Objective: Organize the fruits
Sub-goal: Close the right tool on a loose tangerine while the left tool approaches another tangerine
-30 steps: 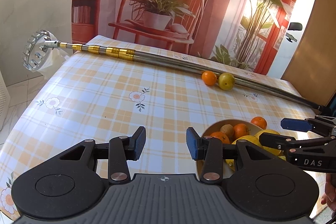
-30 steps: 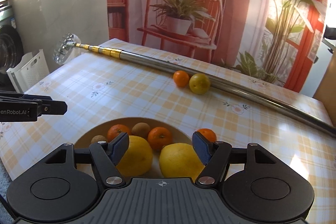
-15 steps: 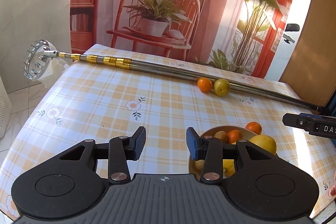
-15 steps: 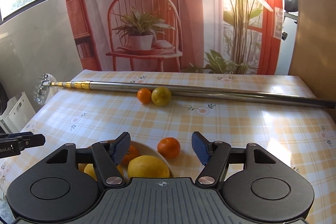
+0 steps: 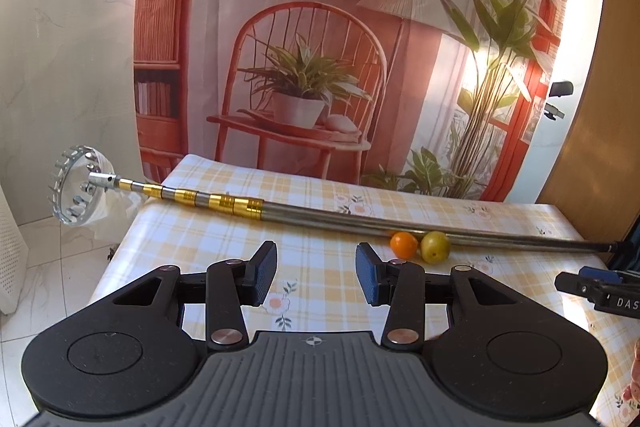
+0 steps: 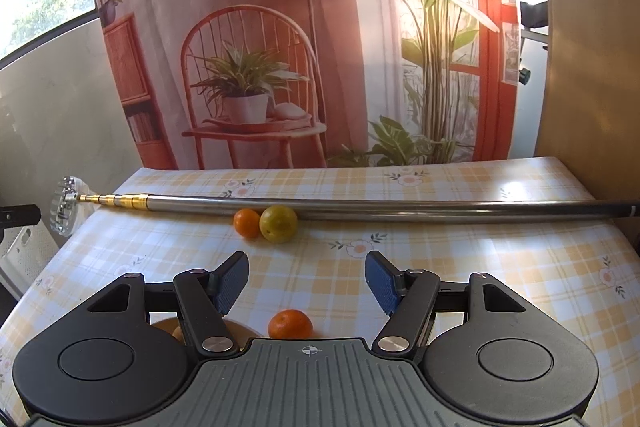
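In the left wrist view, the left tongs [image 5: 316,277] are hovering above the checked surface [image 5: 200,239] with their blue pads [image 5: 265,273] standing apart and nothing between them. A telescopic metal pole [image 5: 320,215] is lying across the far part of the surface, its round toothed head [image 5: 76,191] overhanging the edge at about 10 o'clock. At about 1 o'clock from the left tongs, a small orange [image 5: 404,245] and a yellow-green fruit [image 5: 435,247] are sitting side by side, touching each other and resting against the near side of the pole. At 3 o'clock, the tip of the right tongs [image 5: 588,287] is showing at the frame edge.

In the right wrist view, the right tongs [image 6: 306,285] are likewise spread wide and gripping nothing. At about 7 o'clock, the rim of a bowl [image 6: 236,327] is peeking out behind the left finger, with a bit of yellow fruit inside; the rest is hidden. A tangerine [image 6: 290,323] is sitting on the surface just beside the bowl's rim, low between the fingers. At about 11 o'clock, the orange [image 6: 247,223] and the yellow-green fruit [image 6: 278,224] are lying against the pole [image 6: 400,207].
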Tool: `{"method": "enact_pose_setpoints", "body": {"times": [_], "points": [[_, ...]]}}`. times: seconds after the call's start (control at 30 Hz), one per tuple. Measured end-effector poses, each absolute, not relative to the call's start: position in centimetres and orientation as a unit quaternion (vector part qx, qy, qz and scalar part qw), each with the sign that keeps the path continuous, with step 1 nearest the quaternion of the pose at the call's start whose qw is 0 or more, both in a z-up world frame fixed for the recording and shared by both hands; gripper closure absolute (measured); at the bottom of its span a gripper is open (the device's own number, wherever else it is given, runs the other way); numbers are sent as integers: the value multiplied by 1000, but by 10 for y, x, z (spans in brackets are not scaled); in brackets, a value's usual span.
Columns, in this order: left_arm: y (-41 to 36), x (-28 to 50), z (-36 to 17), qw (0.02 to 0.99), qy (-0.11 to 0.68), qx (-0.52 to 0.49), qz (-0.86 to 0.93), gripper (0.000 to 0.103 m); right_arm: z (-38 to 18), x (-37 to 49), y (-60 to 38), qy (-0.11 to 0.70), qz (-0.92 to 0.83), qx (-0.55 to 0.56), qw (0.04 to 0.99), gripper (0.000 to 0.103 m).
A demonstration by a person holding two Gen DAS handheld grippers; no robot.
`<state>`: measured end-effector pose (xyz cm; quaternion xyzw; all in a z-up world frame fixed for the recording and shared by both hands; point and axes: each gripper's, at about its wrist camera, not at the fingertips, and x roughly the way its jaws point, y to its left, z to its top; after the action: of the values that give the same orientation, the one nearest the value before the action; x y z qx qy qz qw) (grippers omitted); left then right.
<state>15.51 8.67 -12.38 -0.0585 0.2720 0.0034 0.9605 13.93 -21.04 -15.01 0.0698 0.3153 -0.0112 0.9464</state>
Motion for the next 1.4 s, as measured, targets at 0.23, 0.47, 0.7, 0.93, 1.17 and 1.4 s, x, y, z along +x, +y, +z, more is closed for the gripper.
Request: {"method": "enact_pose_setpoints", "body": {"times": [0.23,0.47,0.7,0.93,1.17,1.4], "points": [[84,187,-124,957,283,-66,-4,56,-162,162,-215,333,-7,93,938,41],[78,219,-146,949,310,-59,-24,56,-182,175,-217,362,-17,101,927,41],[76,237,-162,944,323,-55,-40,56,-214,193,-225,422,-28,154,893,53],[74,245,-177,937,340,-65,-48,56,-224,203,-215,448,-11,166,879,54],[66,248,-180,936,340,-61,-64,56,-239,212,-219,476,-27,216,852,63],[62,252,-184,934,347,-54,-72,55,-242,212,-209,481,-16,203,853,68]]}}
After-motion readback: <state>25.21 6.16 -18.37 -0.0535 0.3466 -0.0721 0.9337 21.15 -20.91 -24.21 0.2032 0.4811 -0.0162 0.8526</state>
